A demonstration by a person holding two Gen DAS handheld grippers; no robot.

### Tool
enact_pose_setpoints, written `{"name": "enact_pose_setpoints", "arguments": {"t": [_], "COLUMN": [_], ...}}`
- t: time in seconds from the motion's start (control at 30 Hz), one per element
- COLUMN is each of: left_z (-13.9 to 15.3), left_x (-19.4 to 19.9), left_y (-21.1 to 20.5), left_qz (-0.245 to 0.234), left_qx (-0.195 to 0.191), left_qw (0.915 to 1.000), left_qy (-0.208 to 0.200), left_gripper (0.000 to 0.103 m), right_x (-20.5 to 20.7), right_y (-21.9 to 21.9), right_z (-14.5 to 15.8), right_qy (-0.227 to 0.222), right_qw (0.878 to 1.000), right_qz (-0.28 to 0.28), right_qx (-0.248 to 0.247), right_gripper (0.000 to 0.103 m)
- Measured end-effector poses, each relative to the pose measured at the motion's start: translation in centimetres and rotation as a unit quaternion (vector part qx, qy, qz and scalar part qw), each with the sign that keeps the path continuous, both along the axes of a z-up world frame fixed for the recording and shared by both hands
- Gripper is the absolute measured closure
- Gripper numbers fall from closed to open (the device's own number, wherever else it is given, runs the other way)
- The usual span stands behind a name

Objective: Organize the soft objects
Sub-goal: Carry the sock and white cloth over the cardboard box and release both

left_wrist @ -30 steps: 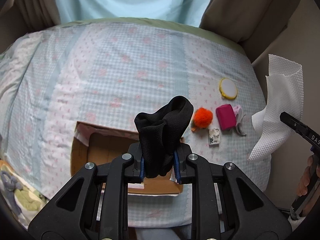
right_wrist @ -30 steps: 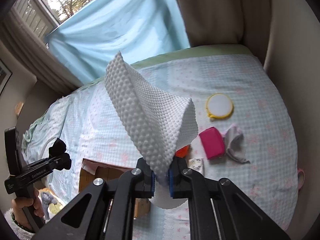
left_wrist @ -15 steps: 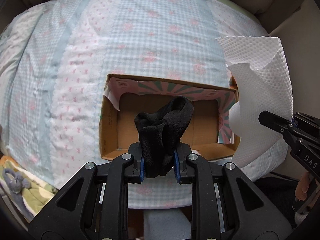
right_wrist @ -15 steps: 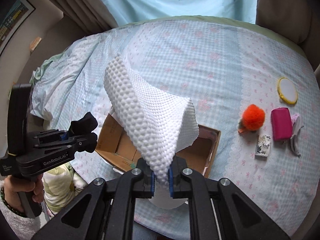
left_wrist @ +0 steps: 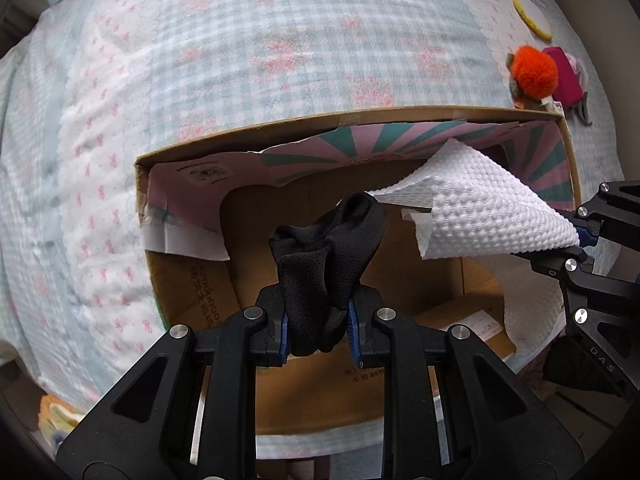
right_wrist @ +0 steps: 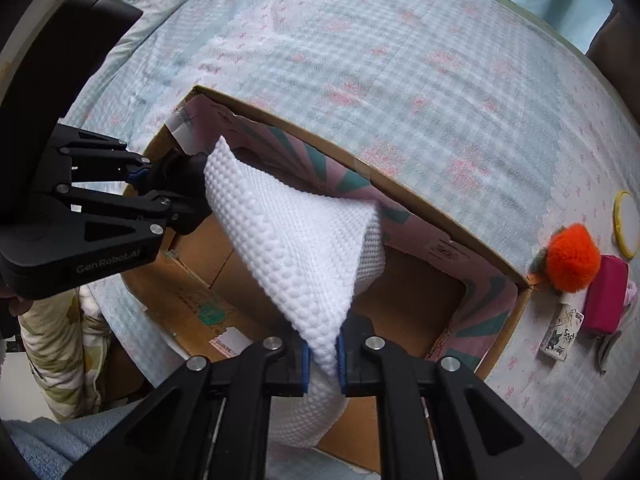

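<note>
My left gripper is shut on a black sock and holds it over the open cardboard box. My right gripper is shut on a white dimpled paper towel, also over the box. In the left wrist view the towel and the right gripper come in from the right, the towel's corner close to the sock. In the right wrist view the left gripper shows at the left with the sock.
The box sits on a bed with a blue and pink checked cover. To its right lie an orange pompom, a pink pouch, a small patterned packet and a yellow-rimmed disc. A floral blanket lies below the bed's edge.
Both grippers have moved forward and down over the box, which now fills the views. The towel and sock have come closer together. Both stay gripped.
</note>
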State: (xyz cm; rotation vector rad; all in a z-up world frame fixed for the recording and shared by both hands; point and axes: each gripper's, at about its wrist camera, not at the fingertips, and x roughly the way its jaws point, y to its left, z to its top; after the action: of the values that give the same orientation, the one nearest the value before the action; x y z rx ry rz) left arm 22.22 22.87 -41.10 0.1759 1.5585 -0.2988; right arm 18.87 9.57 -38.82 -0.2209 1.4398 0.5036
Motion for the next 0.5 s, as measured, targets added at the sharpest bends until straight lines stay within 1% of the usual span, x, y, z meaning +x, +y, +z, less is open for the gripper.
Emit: {"name": "enact_pose_setpoints", "arguments": {"t": [0.13, 0.27, 0.3, 0.33, 0.37, 0.4, 0.43, 0.47, 0.5], "left_z": [-1.2, -0.7, -0.5, -0.3, 0.0, 0.1, 0.3, 0.3, 0.3], "left_x": [0.4, 0.6, 0.7, 0.9, 1.0, 1.0, 1.1, 1.1, 1.1], "left_y": [-0.5, -1.1, -1.1, -1.2, -1.2, -1.1, -1.0, -1.0, -1.0], "left_qz": [-0.016, -0.038, -0.039, -0.039, -0.038, -0.036, -0.035, -0.034, -0.035], "left_qx": [0.002, 0.012, 0.019, 0.027, 0.027, 0.021, 0.014, 0.013, 0.015], "left_qw": [0.9998, 0.9992, 0.9990, 0.9989, 0.9989, 0.9991, 0.9993, 0.9993, 0.9991], "left_qy": [0.008, 0.004, 0.000, -0.003, -0.006, -0.005, -0.008, -0.011, -0.015], "left_gripper": [0.084, 0.084, 0.080, 0.072, 0.037, 0.003, 0.000, 0.000, 0.000], "right_x": [0.6, 1.2, 1.3, 1.4, 1.3, 1.2, 1.0, 0.9, 0.7], "right_y": [0.0, -0.2, -0.1, 0.0, 0.1, 0.1, 0.1, -0.1, -0.4], "right_z": [-1.9, -1.9, -1.8, -1.7, -1.6, -1.6, -1.7, -1.8, -2.0], "right_qy": [0.010, 0.009, 0.008, 0.004, 0.003, 0.005, 0.010, 0.016, 0.022], "right_qw": [1.000, 1.000, 1.000, 1.000, 0.999, 0.999, 0.999, 0.999, 0.999], "right_qz": [0.011, 0.014, 0.018, 0.025, 0.033, 0.039, 0.044, 0.046, 0.047], "right_qx": [-0.017, -0.011, -0.008, -0.007, -0.008, -0.007, -0.002, 0.006, 0.016], "right_gripper": [0.094, 0.094, 0.094, 0.093, 0.093, 0.087, 0.061, 0.040, 0.000]}}
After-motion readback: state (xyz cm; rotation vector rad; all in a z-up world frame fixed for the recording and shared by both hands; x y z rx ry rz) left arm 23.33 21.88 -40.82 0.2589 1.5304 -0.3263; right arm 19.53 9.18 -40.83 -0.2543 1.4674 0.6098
